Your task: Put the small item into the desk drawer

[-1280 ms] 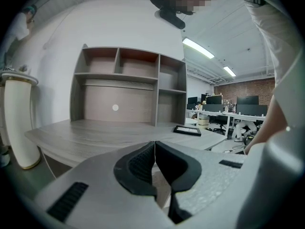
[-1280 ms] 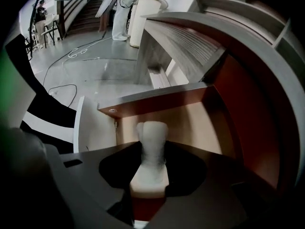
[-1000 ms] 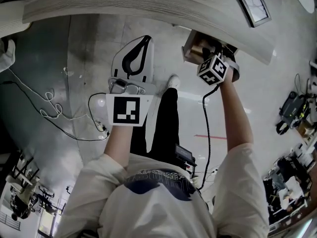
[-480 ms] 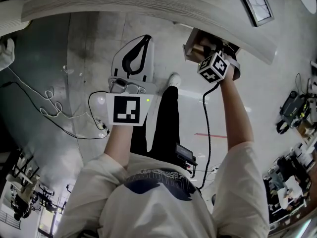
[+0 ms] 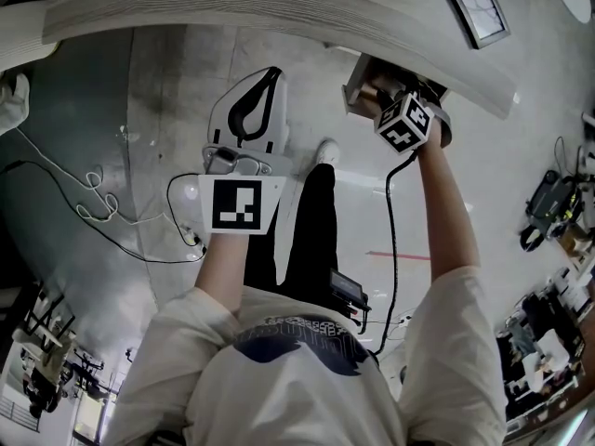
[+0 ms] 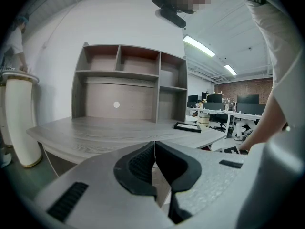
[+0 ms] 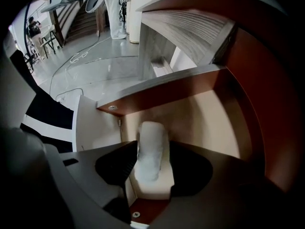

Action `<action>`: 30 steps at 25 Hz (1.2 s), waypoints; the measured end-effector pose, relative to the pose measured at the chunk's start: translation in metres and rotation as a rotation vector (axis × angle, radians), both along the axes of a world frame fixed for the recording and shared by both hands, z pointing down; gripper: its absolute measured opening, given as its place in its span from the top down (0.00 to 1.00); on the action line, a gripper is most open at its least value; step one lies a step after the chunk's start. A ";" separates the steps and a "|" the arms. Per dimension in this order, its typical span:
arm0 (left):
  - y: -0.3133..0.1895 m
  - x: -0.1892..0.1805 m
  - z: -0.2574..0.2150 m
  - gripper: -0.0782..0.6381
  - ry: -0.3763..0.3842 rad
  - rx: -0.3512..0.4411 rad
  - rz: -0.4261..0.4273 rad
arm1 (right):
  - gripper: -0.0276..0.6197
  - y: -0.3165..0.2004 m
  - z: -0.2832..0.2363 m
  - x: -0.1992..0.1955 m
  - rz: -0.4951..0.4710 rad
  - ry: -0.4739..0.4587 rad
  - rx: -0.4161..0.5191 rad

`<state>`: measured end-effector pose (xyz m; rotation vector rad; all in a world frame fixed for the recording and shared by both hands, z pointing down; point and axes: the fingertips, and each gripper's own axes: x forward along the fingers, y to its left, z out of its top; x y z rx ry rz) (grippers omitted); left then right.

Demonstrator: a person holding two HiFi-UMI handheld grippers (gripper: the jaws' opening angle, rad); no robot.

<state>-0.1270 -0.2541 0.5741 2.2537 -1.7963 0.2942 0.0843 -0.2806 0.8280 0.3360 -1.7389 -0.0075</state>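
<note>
The small item (image 7: 151, 151), a pale white oblong piece, stands between the jaws of my right gripper (image 7: 152, 162) inside the open desk drawer (image 7: 209, 123). The jaws have just been opening; a gap shows beside the item and the pads do not press it. In the head view the right gripper's marker cube (image 5: 405, 123) hangs over the drawer (image 5: 364, 82) under the desk edge and hides the jaws. My left gripper (image 5: 264, 74) is held out over the floor, shut with nothing in it; its dark pads (image 6: 138, 163) meet.
The grey wooden desk (image 5: 232, 7) curves across the top, with a flat framed tablet (image 5: 474, 7) on it. A shelf unit (image 6: 128, 80) stands on the desk's back. Cables (image 5: 93, 193) lie on the floor at the left. The person's leg and shoe (image 5: 325, 151) are below the drawer.
The right gripper's marker cube has tilted and shifted slightly up over the drawer. The left gripper has not moved.
</note>
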 end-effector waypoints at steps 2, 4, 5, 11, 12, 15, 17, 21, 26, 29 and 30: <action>0.001 0.000 0.000 0.88 0.002 -0.001 -0.001 | 0.63 0.003 -0.001 -0.001 0.001 -0.008 -0.030; 0.001 -0.001 -0.001 0.88 0.003 -0.001 -0.001 | 0.63 0.006 -0.001 -0.001 -0.004 -0.010 -0.061; 0.002 0.000 -0.001 0.88 0.002 -0.001 0.001 | 0.63 0.008 -0.002 -0.001 -0.009 -0.011 -0.075; 0.003 0.001 0.000 0.88 -0.002 -0.005 0.003 | 0.63 0.020 -0.001 -0.003 -0.022 -0.047 -0.112; 0.004 0.001 0.000 0.88 -0.002 -0.005 0.003 | 0.63 0.021 -0.001 -0.004 -0.023 -0.051 -0.117; 0.005 0.000 0.000 0.88 -0.002 -0.005 0.002 | 0.63 0.025 -0.001 -0.003 -0.026 -0.055 -0.133; 0.007 0.001 0.002 0.88 -0.003 -0.005 0.003 | 0.63 0.028 -0.002 -0.003 -0.029 -0.061 -0.139; 0.012 0.003 0.005 0.88 -0.003 -0.016 0.003 | 0.64 0.030 -0.006 -0.004 -0.012 -0.091 -0.141; 0.015 0.005 0.001 0.88 -0.013 -0.004 0.017 | 0.65 0.028 -0.017 -0.005 0.028 -0.133 -0.124; 0.017 0.007 -0.002 0.88 -0.017 0.000 0.021 | 0.66 0.025 -0.027 -0.005 0.067 -0.171 -0.102; 0.017 0.008 -0.003 0.88 -0.017 0.001 0.022 | 0.67 0.023 -0.032 -0.005 0.087 -0.188 -0.093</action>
